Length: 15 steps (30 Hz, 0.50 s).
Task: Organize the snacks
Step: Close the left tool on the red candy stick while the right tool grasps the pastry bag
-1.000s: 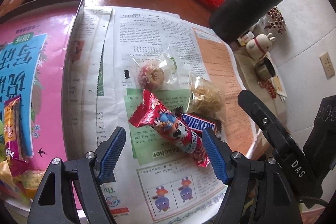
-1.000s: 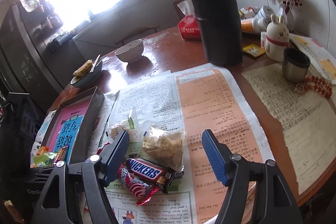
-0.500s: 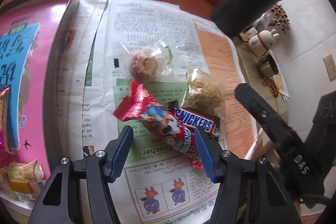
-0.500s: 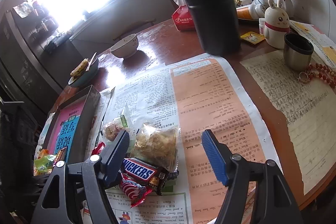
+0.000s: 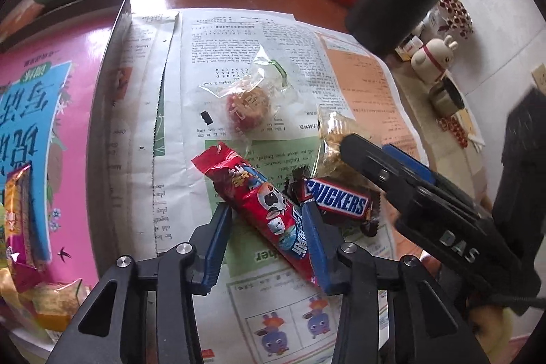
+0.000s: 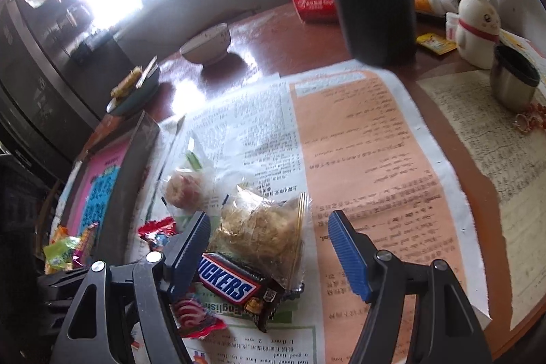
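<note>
Left gripper [image 5: 264, 227] newly narrowed around 1 red snack [image 5: 259, 200]; right gripper [image 6: 269, 248] wide, empty.

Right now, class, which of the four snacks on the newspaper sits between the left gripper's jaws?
The long red wrapper with the cartoon face, lying between the left gripper jaws, which have just been closing; the other three lie beyond.

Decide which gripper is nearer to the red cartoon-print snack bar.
Left. The left gripper has the red cartoon-print snack bar between its jaws, which have just been closing. The right gripper straddles the clear bag of golden snack beside it.
</note>
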{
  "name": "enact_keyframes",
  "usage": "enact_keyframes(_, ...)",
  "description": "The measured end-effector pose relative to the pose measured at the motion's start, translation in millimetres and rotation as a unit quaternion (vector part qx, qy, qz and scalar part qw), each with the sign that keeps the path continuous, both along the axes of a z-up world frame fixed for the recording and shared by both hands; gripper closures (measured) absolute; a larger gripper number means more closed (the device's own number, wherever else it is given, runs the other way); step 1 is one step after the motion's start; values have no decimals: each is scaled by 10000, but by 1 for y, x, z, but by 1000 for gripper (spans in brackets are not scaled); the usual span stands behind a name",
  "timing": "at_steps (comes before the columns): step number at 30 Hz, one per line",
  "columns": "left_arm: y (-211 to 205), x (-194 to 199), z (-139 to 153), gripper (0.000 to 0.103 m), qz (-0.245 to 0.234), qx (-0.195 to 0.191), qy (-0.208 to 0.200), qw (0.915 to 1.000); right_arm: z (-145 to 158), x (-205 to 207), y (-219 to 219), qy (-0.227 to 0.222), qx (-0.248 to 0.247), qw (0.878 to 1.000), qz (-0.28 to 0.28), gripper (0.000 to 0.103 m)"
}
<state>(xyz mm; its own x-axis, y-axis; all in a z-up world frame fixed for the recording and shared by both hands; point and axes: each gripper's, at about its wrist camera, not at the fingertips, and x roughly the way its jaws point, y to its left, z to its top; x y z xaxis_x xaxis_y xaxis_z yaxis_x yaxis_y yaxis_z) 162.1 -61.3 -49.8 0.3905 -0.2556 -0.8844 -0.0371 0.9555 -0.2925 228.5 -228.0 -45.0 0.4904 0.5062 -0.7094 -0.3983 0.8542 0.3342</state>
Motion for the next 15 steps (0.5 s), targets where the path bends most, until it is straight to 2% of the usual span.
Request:
enact_keyframes(5, -5, -3, 0, 59, -165, 226, -86, 9996, -5, 2, 13, -49, -269, 9996, 73, 33)
enact_keyframes(8, -8, -5, 0, 61, -271, 370, -134, 9989, -6, 0, 19, -205, -415, 9988, 133, 39)
enact_keyframes(12, -10, -8, -1, 69, -387, 583, -249, 9972, -7, -6, 26, -440, -639, 9966, 275, 47)
enact_keyframes(15, -7, -10, -1, 77, -427, 510, -281, 9974, -5, -11, 26, -572, -668, 9956, 316, 50)
